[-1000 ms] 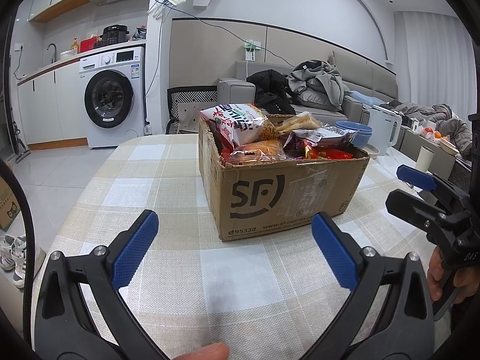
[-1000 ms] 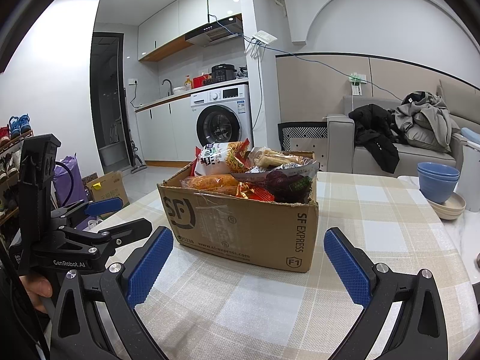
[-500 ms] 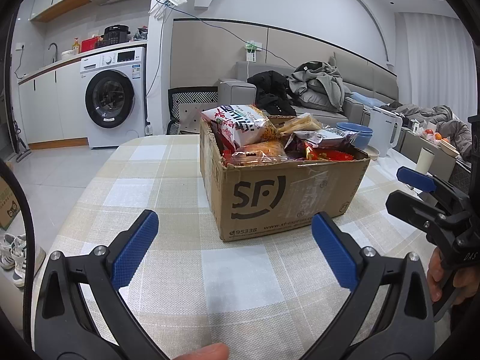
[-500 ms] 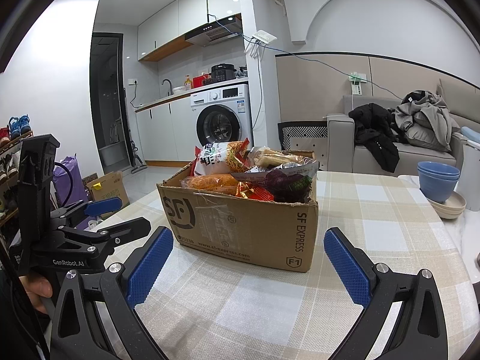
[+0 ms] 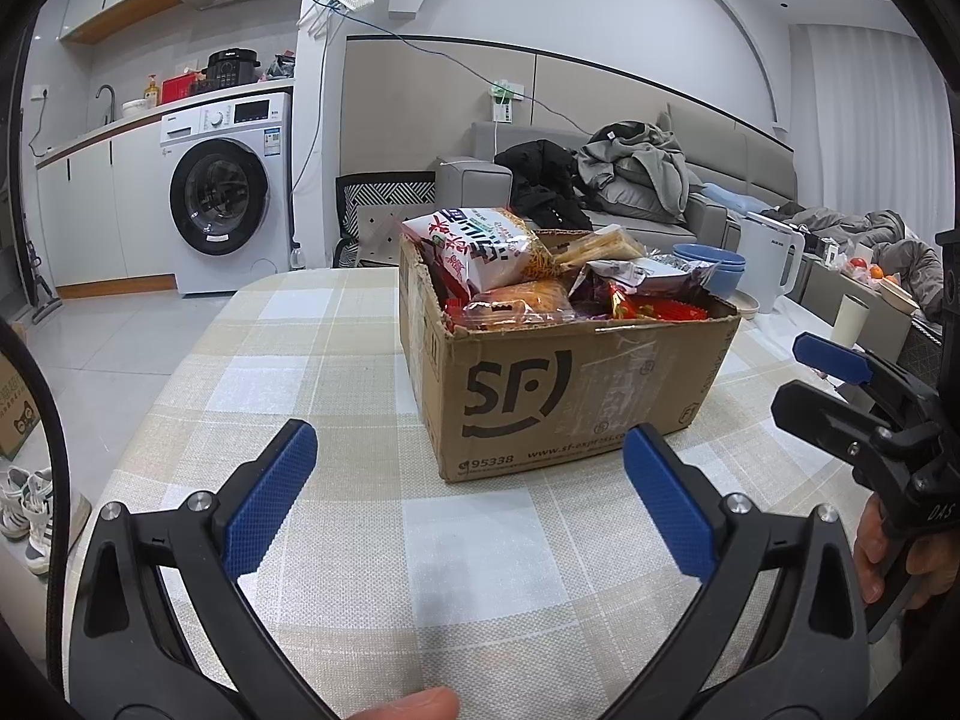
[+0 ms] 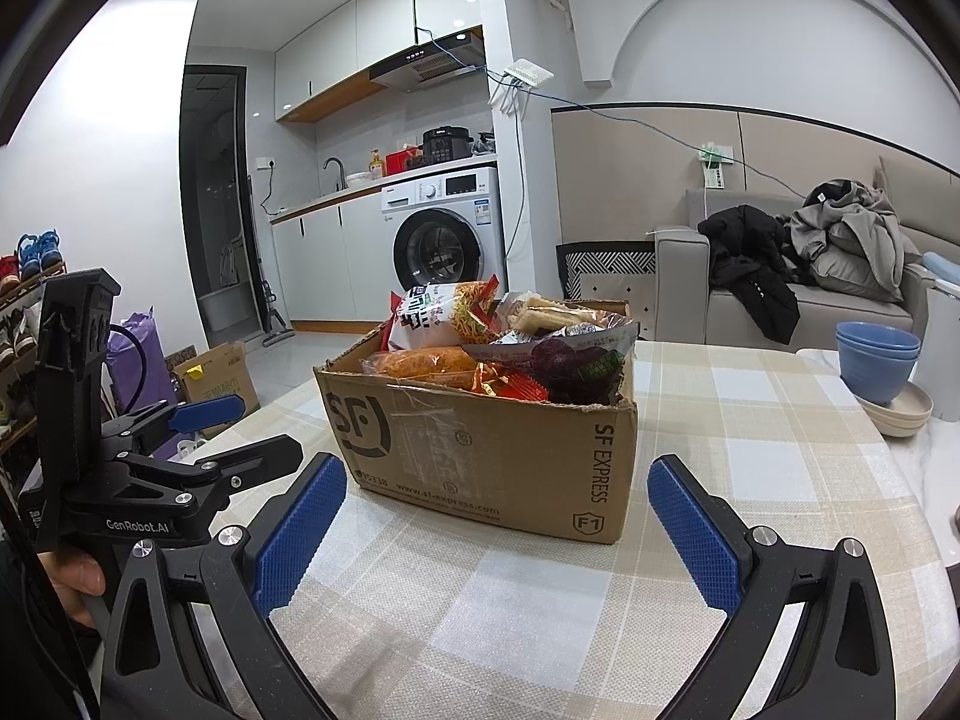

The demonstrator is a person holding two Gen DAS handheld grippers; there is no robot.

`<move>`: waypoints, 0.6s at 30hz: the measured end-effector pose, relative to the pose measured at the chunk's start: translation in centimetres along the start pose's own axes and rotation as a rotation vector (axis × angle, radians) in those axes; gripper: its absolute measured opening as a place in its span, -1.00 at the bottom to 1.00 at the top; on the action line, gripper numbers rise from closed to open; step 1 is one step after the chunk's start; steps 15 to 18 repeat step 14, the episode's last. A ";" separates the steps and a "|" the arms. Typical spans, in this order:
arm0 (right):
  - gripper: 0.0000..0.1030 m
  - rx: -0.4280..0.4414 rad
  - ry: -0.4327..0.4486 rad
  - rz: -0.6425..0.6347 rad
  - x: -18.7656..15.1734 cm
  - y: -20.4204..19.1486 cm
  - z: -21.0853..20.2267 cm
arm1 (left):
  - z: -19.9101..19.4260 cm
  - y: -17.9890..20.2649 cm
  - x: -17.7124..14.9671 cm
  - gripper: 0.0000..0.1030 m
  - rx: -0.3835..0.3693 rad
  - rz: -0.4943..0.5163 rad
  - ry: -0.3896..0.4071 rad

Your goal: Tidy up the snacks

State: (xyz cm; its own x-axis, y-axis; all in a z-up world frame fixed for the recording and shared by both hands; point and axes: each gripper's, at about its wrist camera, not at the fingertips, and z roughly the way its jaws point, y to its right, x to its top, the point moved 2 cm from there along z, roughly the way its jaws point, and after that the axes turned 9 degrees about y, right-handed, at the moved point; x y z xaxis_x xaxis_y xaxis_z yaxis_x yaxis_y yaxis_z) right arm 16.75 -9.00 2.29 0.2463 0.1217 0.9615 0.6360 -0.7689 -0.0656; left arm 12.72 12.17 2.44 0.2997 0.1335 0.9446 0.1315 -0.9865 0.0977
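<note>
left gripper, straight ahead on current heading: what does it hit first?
Likely the cardboard box. The left gripper is open over the checked tablecloth, pointing at the box's near SF-printed side, slightly left of its middle. Nothing lies between them; exact depth is unclear.

The cardboard box (image 5: 576, 384) is matt brown, its rim torn rough, with glossy tape across one face. Shiny plastic snack packets (image 5: 480, 249) fill it. A woven checked tablecloth (image 5: 336, 372) covers the table. Both grippers' blue pads (image 6: 300, 531) look knurled, on matt black plastic.
</note>
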 end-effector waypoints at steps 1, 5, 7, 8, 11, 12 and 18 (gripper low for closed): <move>0.99 0.000 0.000 0.000 0.0 0.0 0.0 | 0.0 0.0 0.0 0.98 0.000 0.000 0.000; 0.99 0.000 -0.002 -0.001 -0.1 0.0 0.1 | 0.0 -0.1 -0.1 0.98 0.000 -0.003 -0.003; 0.99 0.001 -0.002 -0.001 -0.1 0.0 0.1 | 0.0 -0.1 -0.2 0.98 -0.003 -0.004 -0.005; 0.99 0.001 -0.003 -0.001 -0.2 0.0 0.2 | 0.0 -0.2 -0.2 0.98 -0.004 -0.004 -0.006; 0.99 0.002 -0.006 -0.002 -0.2 0.0 0.2 | 0.0 -0.2 -0.2 0.98 -0.002 -0.004 -0.004; 0.99 0.003 -0.008 -0.003 -0.3 -0.1 0.3 | 0.0 -0.2 -0.2 0.98 0.000 -0.005 -0.001; 0.99 0.007 -0.013 -0.005 -0.5 -0.1 0.4 | 0.1 -0.3 -0.2 0.98 0.001 -0.005 -0.002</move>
